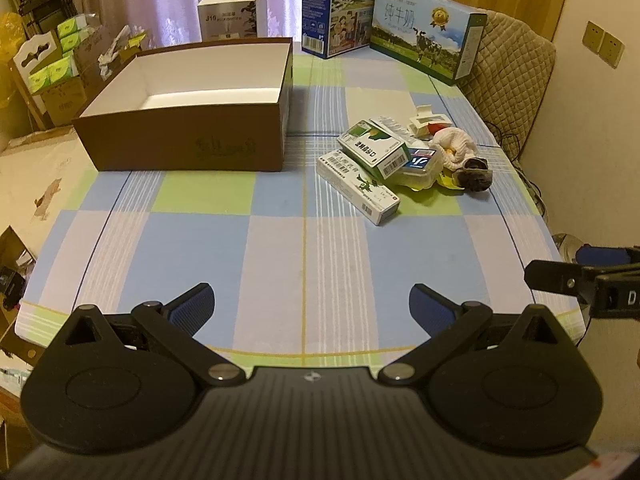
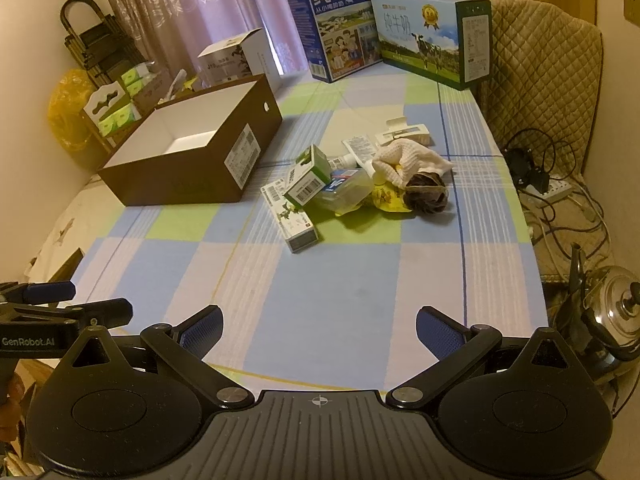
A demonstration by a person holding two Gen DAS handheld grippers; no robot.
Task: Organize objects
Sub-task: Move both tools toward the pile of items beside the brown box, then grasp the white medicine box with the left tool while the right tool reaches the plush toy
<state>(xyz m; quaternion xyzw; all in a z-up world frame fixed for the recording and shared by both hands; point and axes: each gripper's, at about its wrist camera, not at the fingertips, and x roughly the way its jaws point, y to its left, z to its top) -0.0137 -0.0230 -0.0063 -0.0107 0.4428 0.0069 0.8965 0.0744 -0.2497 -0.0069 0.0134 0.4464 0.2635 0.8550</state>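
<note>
- While both tools hover over the near edge of the checked worktop (image 1: 280,248), the left hand-held gripper (image 1: 311,307) has its fingers spread apart, holding nothing.
- The right hand-held gripper (image 2: 319,328) is likewise spread and empty.
- The brown box (image 1: 180,144) stands with no lid, far left.
- The pile of small objects (image 1: 404,160) lies beside it, to the right, apart from both tools.

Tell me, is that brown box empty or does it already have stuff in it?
Empty, as far as shows. The brown box is open-topped, and both views show only bare white walls and floor inside; the near corner is hidden. The pile lies outside on the table.
</note>
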